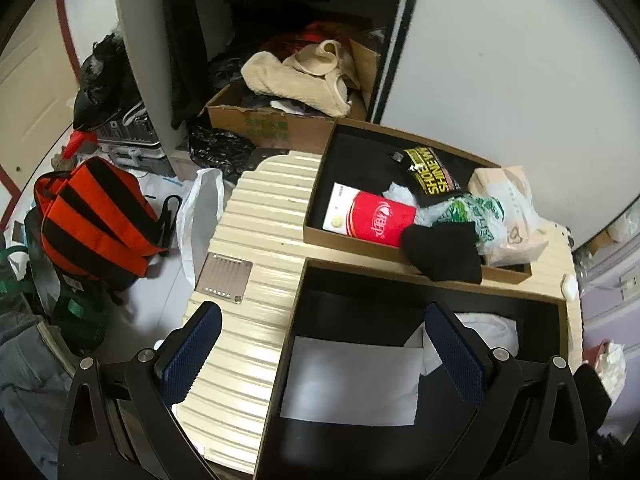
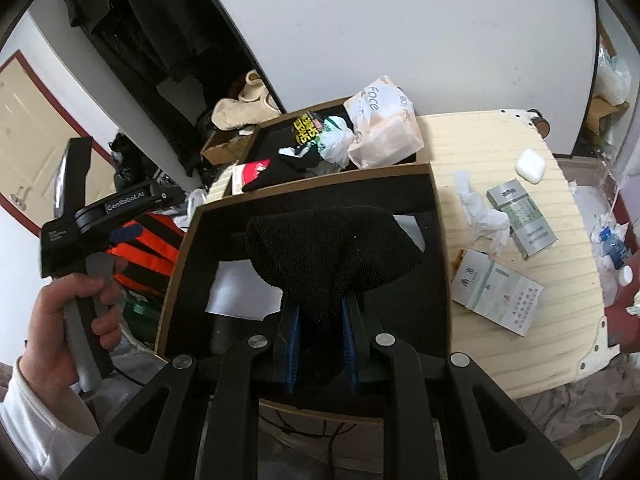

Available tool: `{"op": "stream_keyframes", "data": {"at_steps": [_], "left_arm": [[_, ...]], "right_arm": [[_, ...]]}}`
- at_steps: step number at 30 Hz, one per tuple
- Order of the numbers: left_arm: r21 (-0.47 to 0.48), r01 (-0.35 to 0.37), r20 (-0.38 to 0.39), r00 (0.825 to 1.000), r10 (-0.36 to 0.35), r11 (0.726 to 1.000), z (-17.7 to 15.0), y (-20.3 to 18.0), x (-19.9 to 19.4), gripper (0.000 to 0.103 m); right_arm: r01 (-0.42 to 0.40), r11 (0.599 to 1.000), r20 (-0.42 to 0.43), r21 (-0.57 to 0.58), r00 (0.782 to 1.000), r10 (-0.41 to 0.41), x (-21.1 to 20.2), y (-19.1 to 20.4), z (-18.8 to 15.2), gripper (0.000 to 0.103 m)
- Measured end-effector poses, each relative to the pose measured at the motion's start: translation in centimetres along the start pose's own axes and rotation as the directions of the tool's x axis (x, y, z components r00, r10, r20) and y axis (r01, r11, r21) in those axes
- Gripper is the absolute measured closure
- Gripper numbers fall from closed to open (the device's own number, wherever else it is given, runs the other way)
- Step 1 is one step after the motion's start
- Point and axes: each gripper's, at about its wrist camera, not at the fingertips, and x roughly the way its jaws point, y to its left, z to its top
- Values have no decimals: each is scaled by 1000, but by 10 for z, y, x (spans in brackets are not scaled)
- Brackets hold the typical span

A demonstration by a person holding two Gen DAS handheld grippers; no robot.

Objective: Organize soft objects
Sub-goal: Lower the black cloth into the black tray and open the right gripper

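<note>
The right gripper (image 2: 320,346) pinches a black knit hat (image 2: 332,256) between its blue-padded fingers (image 2: 291,344), holding it over the near black-lined box (image 2: 440,240). The hat's long axis runs away from the camera, its wide end fanning out far and its narrow end bunched between the pads, where the fabric hides most of their inner faces. The left gripper (image 1: 320,344) hovers with fingers spread wide and nothing between them, straddling the left wall of that near box (image 1: 296,300), which lies on a cream ribbed suitcase (image 1: 256,216). The far box (image 1: 320,184) holds a second black cloth (image 1: 444,252) draped over its near edge, beside crumpled bags (image 1: 496,208). White sheets (image 1: 352,380) in the near box are partly shadowed.
</note>
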Motion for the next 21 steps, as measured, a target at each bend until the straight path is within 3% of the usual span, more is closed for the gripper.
{"op": "stream_keyframes", "data": {"at_steps": [10, 11, 15, 21], "left_arm": [[10, -2, -19, 1000, 2, 1000, -2, -3, 7, 2], [13, -2, -17, 1000, 2, 1000, -2, -4, 7, 2], [43, -11, -8, 1000, 11, 999, -5, -10, 7, 2], [59, 11, 28, 1000, -12, 998, -12, -13, 9, 2]], "right_arm": [[2, 1000, -38, 13, 999, -2, 2, -3, 2, 78], [4, 1000, -41, 8, 999, -3, 3, -1, 2, 73], [22, 1000, -24, -1, 999, -22, 1, 3, 4, 35], [27, 1000, 9, -7, 1000, -27, -2, 1, 8, 33]]}}
